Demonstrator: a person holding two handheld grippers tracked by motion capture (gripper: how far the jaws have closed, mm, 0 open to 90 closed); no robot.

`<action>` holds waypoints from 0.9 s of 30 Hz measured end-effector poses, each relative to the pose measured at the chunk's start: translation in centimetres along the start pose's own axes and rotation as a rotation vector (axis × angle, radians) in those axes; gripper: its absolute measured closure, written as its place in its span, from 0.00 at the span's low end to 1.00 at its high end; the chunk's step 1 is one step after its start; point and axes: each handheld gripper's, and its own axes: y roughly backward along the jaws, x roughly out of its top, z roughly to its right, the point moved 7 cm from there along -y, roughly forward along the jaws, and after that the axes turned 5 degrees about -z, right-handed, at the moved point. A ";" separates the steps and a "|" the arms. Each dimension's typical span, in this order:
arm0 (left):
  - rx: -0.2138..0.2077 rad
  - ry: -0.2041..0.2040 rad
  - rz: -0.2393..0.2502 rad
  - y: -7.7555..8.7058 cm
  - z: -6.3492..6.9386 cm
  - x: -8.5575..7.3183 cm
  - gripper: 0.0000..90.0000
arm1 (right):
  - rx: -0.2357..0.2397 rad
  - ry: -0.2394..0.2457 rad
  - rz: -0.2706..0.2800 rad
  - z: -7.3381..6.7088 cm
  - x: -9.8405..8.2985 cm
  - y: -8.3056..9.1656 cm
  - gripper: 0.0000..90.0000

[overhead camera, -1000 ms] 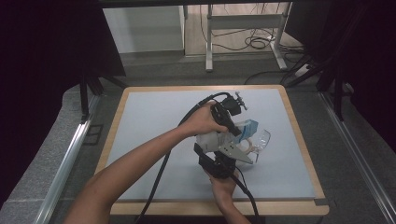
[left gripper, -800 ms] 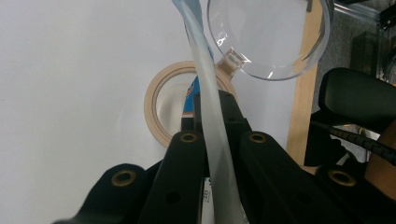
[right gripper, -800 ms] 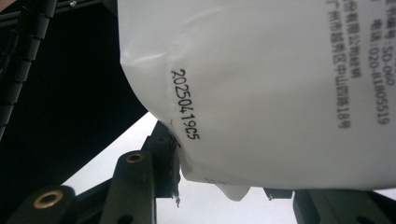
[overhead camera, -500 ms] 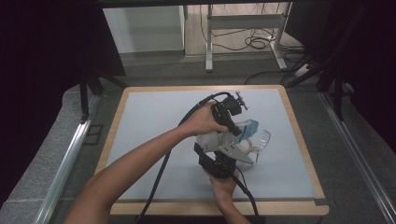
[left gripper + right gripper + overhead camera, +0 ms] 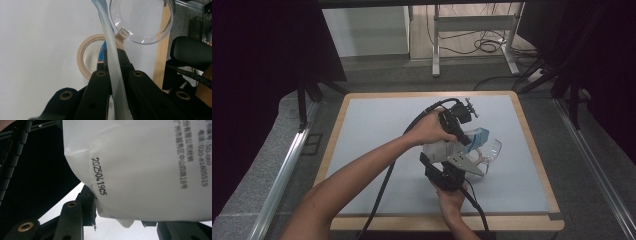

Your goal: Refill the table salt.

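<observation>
R hand: (image 5: 451, 196) near table edge, bottom of high view, gripping the R gripper body.
R gripper: (image 5: 457, 162) grey plate on top, pointing away from person into the bag. In right gripper view jaws abt half apart, w/ the bag's bottom edge sitting between them; lower-left jaw tip touches the bag corner. Looks clamped on it, but far jaw mostly hidden.
Bag: (image 5: 447, 147) white plastic pouch w/ blue top corner, mid-table, right of centre, held up off the surface between both grippers. Right gripper view: printed date code + black text on white film (image 5: 140, 170).
L gripper: (image 5: 457, 127) above and just behind the bag, pointing down. Left gripper view: jaws fully pinched on the bag's thin edge (image 5: 113, 65), which runs up between them.
L hand: (image 5: 429, 131) forearm comes in diagonally from bottom left, cable trailing under it.
Goggles: (image 5: 489, 150) clear safety glasses, on table just right of the bag, touching or nearly so; can't tell which. Clear lens shows in left gripper view (image 5: 142, 20).
Tape roll: (image 5: 83, 56) beige ring flat on table under the L gripper.
Table: (image 5: 377, 125) pale blue-grey top, wood rim.
</observation>
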 end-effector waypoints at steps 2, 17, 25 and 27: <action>-0.003 0.007 0.007 0.0 0.1 0.1 1.00 | 0.001 -0.003 0.000 0.0 0.0 0.0 0.62; -0.007 0.002 0.007 0.0 0.0 -0.1 1.00 | -0.003 0.003 0.001 0.0 0.0 0.0 0.62; -0.006 0.002 0.008 0.0 0.0 -0.1 1.00 | -0.003 0.004 -0.002 0.0 0.0 0.0 0.62; -0.006 0.002 0.008 0.1 0.0 -0.1 1.00 | -0.003 0.005 -0.002 0.0 0.0 0.0 0.62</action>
